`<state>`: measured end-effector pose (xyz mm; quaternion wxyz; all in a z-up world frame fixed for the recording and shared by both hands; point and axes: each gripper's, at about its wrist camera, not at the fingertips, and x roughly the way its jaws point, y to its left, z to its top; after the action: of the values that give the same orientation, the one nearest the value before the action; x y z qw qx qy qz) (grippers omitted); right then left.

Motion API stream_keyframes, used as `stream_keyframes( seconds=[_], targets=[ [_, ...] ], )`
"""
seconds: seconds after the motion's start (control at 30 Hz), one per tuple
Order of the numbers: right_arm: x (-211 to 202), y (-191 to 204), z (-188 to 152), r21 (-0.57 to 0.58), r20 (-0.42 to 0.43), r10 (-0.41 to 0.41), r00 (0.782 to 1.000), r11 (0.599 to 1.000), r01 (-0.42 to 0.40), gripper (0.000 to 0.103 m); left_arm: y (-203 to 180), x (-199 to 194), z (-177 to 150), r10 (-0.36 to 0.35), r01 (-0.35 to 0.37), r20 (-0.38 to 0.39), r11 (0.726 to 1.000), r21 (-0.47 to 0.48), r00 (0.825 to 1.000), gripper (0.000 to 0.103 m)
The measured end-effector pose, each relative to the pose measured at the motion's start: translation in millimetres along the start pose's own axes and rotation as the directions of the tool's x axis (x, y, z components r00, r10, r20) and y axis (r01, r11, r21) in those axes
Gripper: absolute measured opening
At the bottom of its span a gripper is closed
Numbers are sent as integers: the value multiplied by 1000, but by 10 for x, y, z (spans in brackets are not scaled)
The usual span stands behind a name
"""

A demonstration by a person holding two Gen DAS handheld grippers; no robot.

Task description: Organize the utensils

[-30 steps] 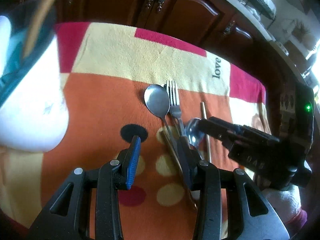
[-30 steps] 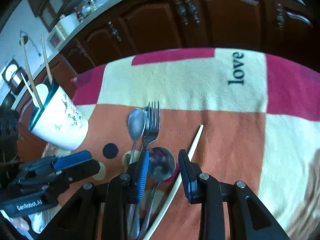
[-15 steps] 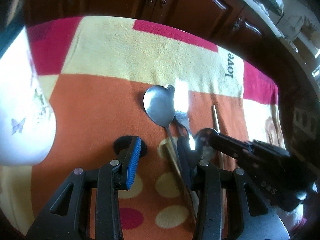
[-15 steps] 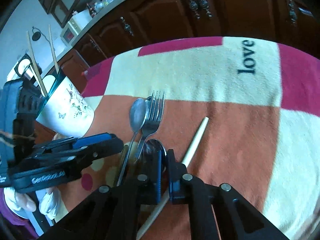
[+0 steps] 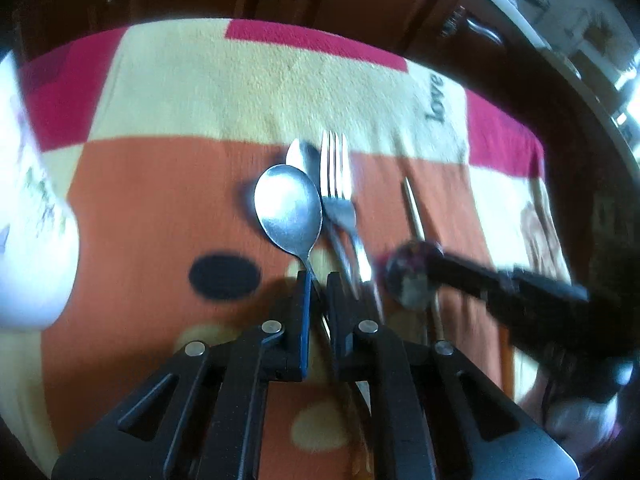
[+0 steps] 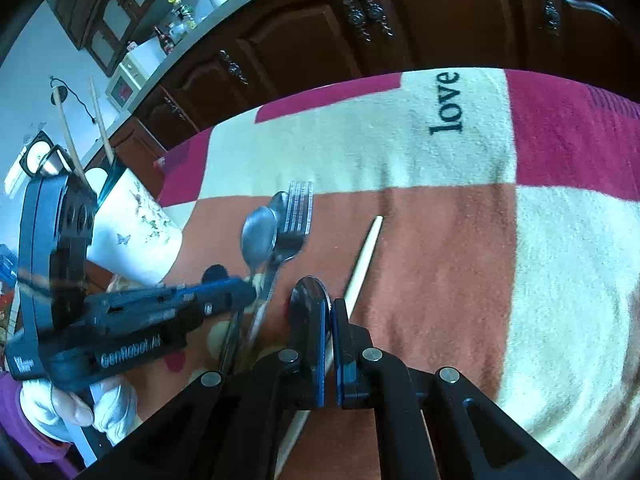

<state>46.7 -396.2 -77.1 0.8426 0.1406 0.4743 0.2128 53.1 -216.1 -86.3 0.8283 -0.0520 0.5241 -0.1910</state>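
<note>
My left gripper (image 5: 318,276) is shut on the neck of a large steel spoon (image 5: 289,209) and holds it lifted off the cloth. A fork (image 5: 338,184) and a second spoon (image 5: 298,152) lie just beyond it. My right gripper (image 6: 330,312) is shut on a small dark-bowled spoon (image 6: 308,292), also seen in the left wrist view (image 5: 412,276). A pale chopstick (image 6: 362,264) lies on the orange patch beside it. The left gripper (image 6: 244,290) and its spoon (image 6: 259,236) show in the right wrist view.
A white floral utensil cup (image 6: 134,232) with two chopsticks (image 6: 100,120) stands at the left; its side shows in the left wrist view (image 5: 32,240). A patchwork cloth (image 6: 560,240) covers the table. Dark wood cabinets (image 6: 440,20) stand behind.
My left gripper has closed on the large spoon and lifted it. My right gripper closed on the small spoon half a second ago and has raised it slightly.
</note>
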Motion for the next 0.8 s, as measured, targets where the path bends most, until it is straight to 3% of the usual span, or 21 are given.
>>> stream_keyframes(
  seconds=[0.23,0.33,0.37,0.43,0.5,0.63,0.8],
  targets=[
    [37,137,-100,-5,-34,22,999,1000,-22,3,89,-346,-564,-23,27,-60,996,79,998,6],
    [54,119,-150,13,-58,24,998,1000,-24,3,116,-480,-651,-42,47,-65,995,86,997,7],
    [54,86,-156,33,-63,35,997,999,-33,3,130,-514,-652,-42,47,-55,995,87,998,9],
    [63,39,-154,59,-71,43,997,998,-39,3,196,-594,-620,-35,36,-18,996,83,999,26],
    [80,22,-155,61,-70,61,996,996,-57,5,269,-627,-557,-29,28,10,998,65,1000,32],
    [115,14,-125,52,-68,81,994,996,-77,6,341,-472,-424,3,-4,9,998,59,1000,32],
    [180,-24,-57,52,-70,130,989,991,-127,10,348,-356,-349,-49,48,8,997,59,999,32]
  ],
)
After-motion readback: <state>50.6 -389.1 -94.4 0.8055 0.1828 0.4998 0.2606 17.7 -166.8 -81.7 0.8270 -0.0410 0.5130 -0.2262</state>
